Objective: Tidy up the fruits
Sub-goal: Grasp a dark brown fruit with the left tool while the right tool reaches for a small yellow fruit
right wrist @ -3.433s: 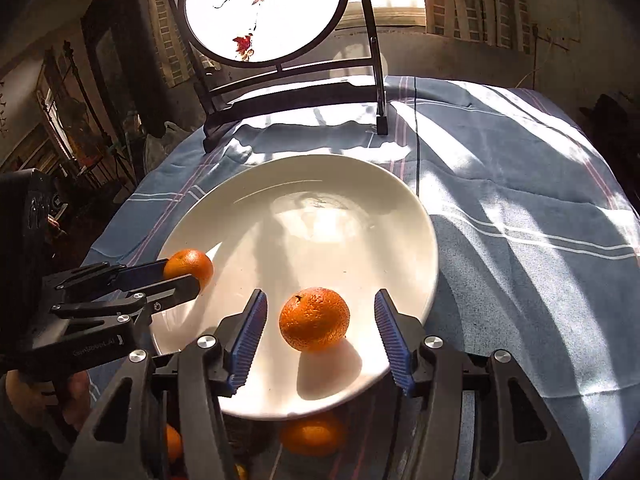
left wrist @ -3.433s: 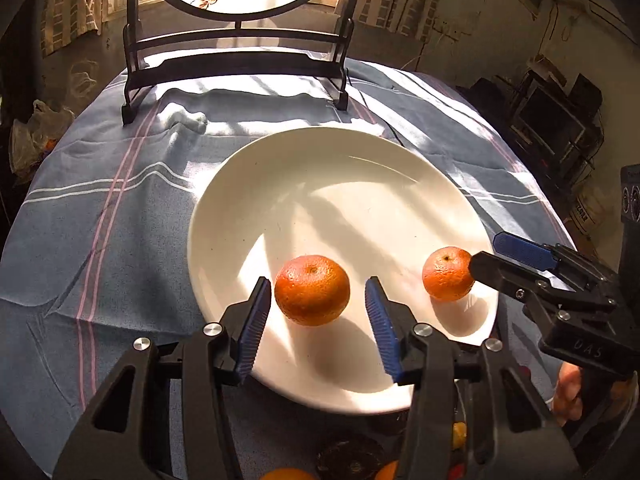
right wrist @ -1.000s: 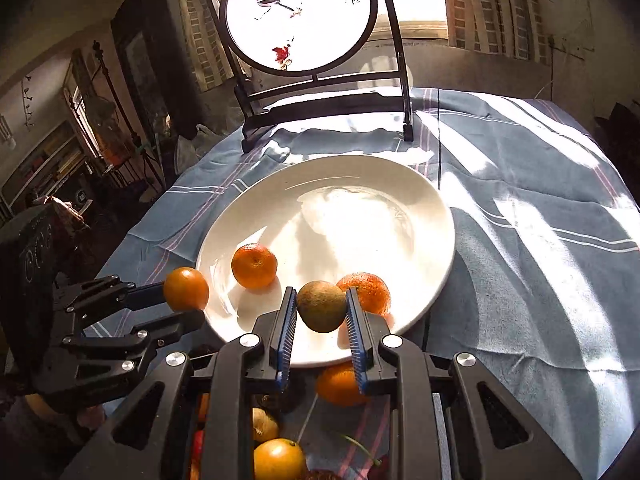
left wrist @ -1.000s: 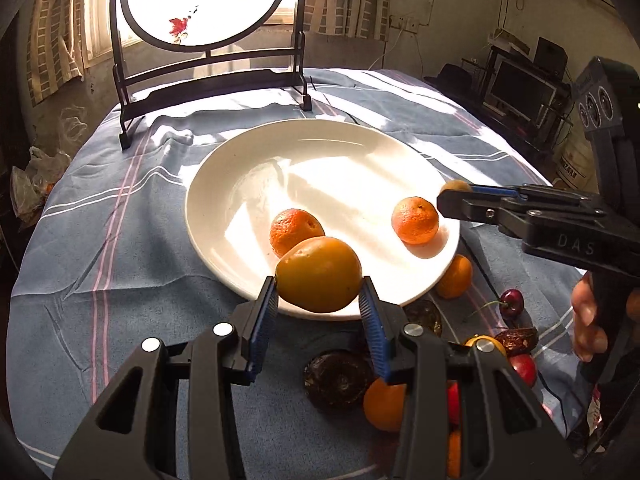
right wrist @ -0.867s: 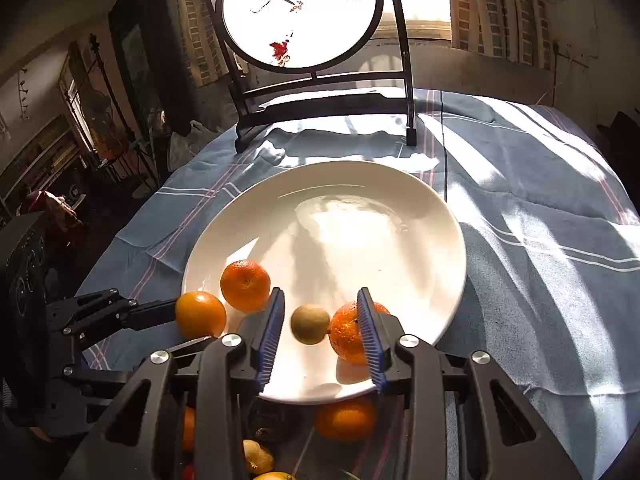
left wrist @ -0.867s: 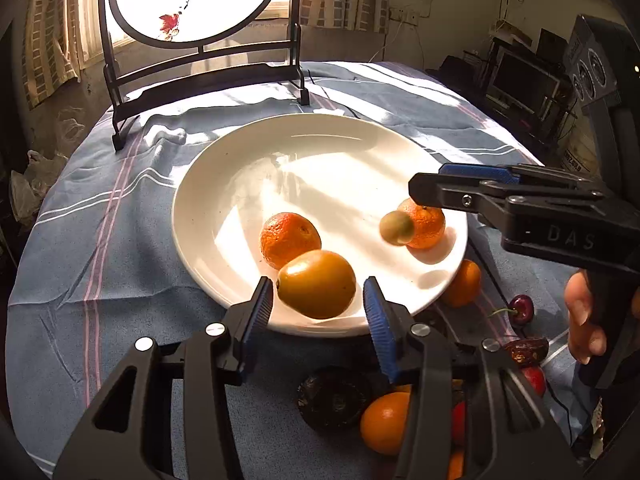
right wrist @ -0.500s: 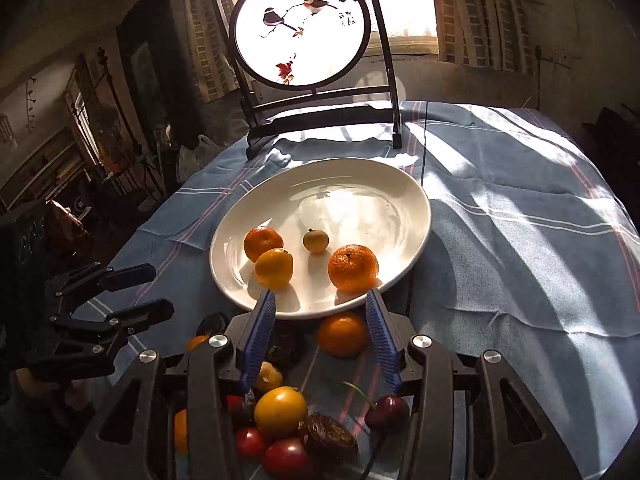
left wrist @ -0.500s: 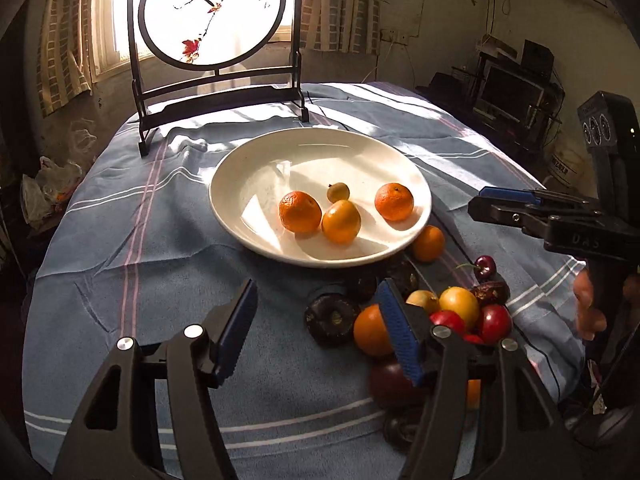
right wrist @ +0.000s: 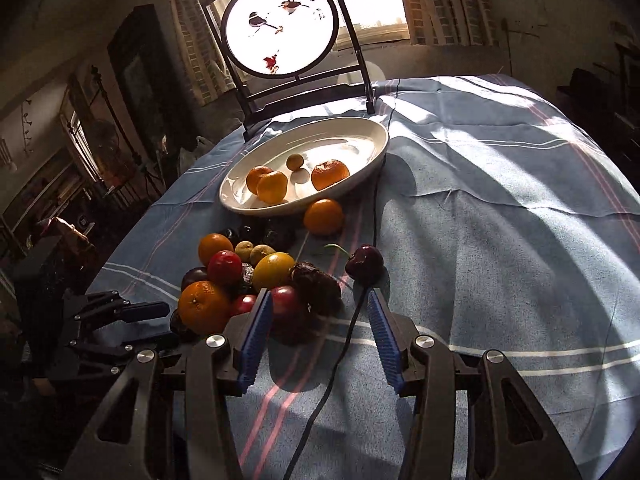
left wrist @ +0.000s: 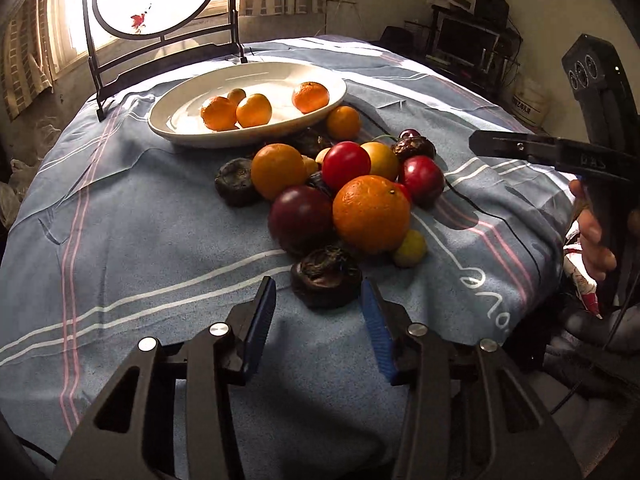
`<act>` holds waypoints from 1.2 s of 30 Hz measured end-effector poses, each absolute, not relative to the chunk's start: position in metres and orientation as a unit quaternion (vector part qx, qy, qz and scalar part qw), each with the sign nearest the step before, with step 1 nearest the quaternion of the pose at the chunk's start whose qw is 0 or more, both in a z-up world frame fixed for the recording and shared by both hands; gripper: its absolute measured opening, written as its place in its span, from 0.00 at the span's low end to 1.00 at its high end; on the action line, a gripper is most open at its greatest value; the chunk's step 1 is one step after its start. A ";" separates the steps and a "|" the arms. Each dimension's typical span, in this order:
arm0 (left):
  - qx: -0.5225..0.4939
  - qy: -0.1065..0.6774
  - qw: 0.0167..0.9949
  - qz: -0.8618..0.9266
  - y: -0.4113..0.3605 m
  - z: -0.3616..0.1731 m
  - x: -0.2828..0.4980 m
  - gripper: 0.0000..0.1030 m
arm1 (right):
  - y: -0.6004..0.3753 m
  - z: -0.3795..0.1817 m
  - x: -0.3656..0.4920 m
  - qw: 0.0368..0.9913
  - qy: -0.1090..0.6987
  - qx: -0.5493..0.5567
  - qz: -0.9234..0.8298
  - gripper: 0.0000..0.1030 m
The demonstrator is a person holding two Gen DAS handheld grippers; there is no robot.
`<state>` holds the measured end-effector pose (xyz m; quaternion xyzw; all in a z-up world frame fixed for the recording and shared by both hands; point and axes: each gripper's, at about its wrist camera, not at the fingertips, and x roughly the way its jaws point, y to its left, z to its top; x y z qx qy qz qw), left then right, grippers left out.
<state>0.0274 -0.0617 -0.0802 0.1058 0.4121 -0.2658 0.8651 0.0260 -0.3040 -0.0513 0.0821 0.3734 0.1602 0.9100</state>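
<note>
A white plate [left wrist: 172,128] [right wrist: 372,148] at the far side of the table holds three oranges and a small yellow-green fruit [right wrist: 295,161]. A pile of fruit lies in front of it: a big orange [left wrist: 370,213], a dark plum [left wrist: 301,219], red fruits, a cherry [right wrist: 364,262] and dark dried fruits. My left gripper [left wrist: 318,326] is open and empty, low over the cloth just before a dark dried fruit [left wrist: 326,276]. My right gripper [right wrist: 318,330] is open and empty, close to a red plum [right wrist: 289,305]; it also shows at the right of the left wrist view [left wrist: 496,146].
The table wears a blue striped cloth [right wrist: 500,240]. A round painted screen on a black stand [right wrist: 280,26] stands behind the plate. A black cable [right wrist: 340,356] runs across the cloth between my right fingers. One orange [right wrist: 323,216] lies just outside the plate's rim.
Both grippers let go of their fruit onto the plate, then pulled back and down toward the near table edge. The loose fruit pile now fills the middle of both views.
</note>
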 end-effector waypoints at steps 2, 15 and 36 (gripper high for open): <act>0.104 0.408 0.867 -0.267 -0.066 -0.082 0.031 0.42 | -0.299 -0.053 0.020 0.908 0.376 0.074 0.168 0.48; 0.082 0.402 0.875 -0.257 -0.050 -0.078 0.024 0.37 | -0.229 -0.070 0.011 0.880 0.399 -0.004 0.259 0.48; 0.065 0.401 0.882 -0.239 -0.036 -0.079 0.025 0.37 | -0.205 -0.084 0.028 0.867 0.421 -0.017 0.265 0.41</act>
